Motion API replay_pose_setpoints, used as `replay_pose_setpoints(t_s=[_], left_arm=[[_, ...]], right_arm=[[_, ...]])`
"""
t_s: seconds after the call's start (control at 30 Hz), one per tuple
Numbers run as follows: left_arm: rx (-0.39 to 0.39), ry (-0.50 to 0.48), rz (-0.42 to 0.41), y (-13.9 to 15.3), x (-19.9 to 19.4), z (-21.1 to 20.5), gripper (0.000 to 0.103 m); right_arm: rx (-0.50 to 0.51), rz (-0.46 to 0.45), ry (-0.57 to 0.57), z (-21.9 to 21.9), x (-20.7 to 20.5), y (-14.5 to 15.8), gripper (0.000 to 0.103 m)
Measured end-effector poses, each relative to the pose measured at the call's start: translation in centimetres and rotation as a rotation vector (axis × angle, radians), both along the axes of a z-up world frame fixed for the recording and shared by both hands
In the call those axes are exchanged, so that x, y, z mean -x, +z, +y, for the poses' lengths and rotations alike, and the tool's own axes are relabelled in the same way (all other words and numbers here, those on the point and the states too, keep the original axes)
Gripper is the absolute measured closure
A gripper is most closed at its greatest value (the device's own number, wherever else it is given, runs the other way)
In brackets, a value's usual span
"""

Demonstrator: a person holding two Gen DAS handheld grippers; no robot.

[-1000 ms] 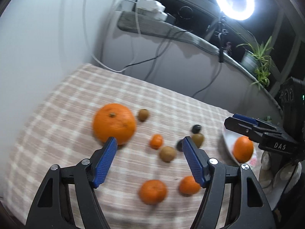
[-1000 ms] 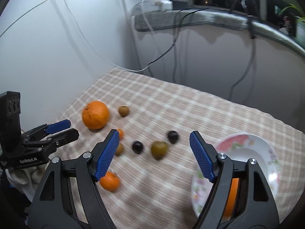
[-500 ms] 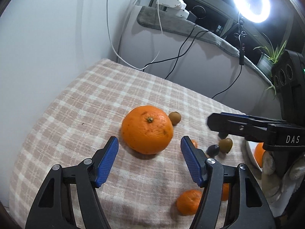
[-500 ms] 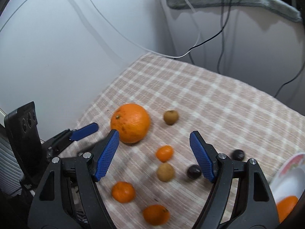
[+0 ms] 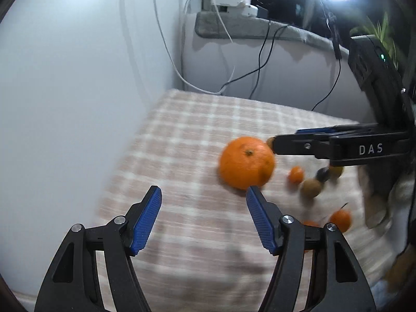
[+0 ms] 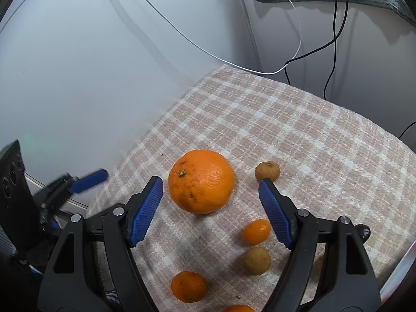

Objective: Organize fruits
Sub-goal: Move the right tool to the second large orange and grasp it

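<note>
Colours, tabletop
Big orange (image 6: 201,180) bright orange; cloth (image 6: 299,135) pink-and-white check; tongs pads (image 6: 145,209) blue, arms black.

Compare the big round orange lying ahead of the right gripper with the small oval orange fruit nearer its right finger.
The big round orange is far larger than the small oval orange fruit. The big orange is nearly spherical and shows a stem scar with dark specks; the small fruit is elongated and smooth, unmarked. The big orange lies just beyond the right gripper, while the small fruit lies nearer the camera. Both are orange and rest loose on the checked cloth.
</note>
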State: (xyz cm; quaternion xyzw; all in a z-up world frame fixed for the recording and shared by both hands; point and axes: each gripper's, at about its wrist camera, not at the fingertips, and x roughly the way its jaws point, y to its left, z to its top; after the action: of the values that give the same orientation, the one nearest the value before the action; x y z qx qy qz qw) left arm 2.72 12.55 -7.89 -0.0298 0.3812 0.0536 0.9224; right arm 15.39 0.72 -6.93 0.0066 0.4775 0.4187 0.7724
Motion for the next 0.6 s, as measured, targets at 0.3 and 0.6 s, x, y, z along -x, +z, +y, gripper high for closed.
replay_pose_setpoints(t_s=[0.3,0.6], left_arm=[[0.102,-0.007,-0.018,-3.3,-2.5,-2.5,0.036],[0.275,0.030,-0.041,-4.4,-3.8,-2.7,0.036]], right_arm=[[0.022,0.018,-0.035,-0.9,-0.5,-0.8,0.024],[0.037,0.015,-0.055,-1.4,-1.5,-0.6,0.024]])
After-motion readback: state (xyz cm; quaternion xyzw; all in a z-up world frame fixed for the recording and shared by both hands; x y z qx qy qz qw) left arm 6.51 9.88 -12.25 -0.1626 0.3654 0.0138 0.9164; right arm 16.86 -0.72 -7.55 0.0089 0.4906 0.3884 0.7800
